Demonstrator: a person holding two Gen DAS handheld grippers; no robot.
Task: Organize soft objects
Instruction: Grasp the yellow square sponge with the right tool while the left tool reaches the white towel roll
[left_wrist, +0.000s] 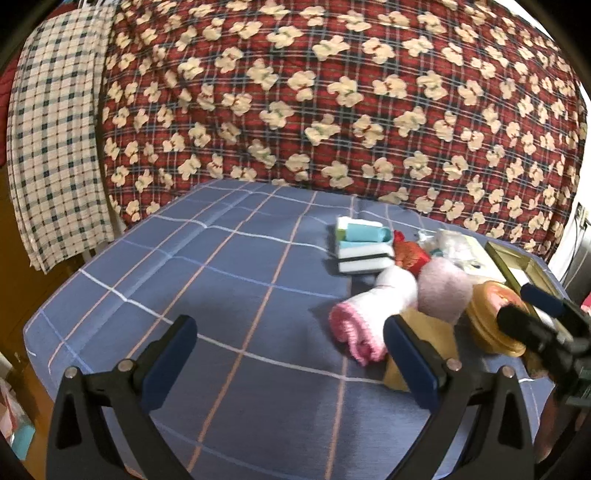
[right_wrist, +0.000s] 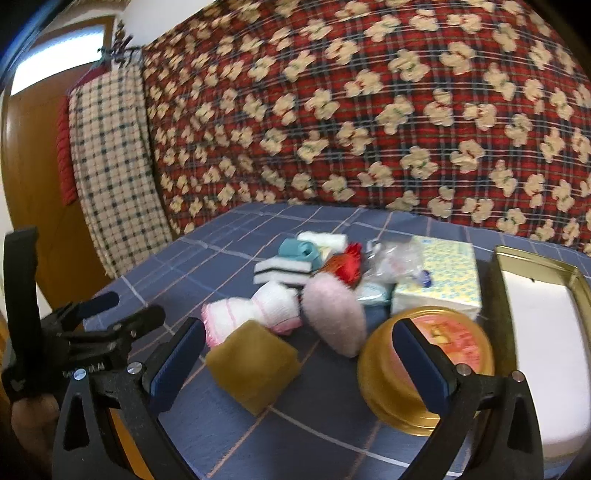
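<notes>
On the blue checked bedspread (right_wrist: 236, 435) I see my soft things clustered beside the open gold tin (right_wrist: 502, 280): tissue pack (right_wrist: 439, 280), mustard sponge (right_wrist: 255, 363), pink fuzzy pad (right_wrist: 334, 314), rolled pink-edged cloth (left_wrist: 364, 314), while my left gripper (left_wrist: 291, 363) and right gripper (right_wrist: 297, 363) both gape wide, holding nothing.

The bed sheet (right_wrist: 280, 435) is blue with white and pink grid lines. The quilt (right_wrist: 369, 110) behind is red plaid with cream bears. A pink-edged white towel (right_wrist: 258, 306) lies by a mustard sponge (right_wrist: 255, 365) and a gold tin (right_wrist: 391, 387).
</notes>
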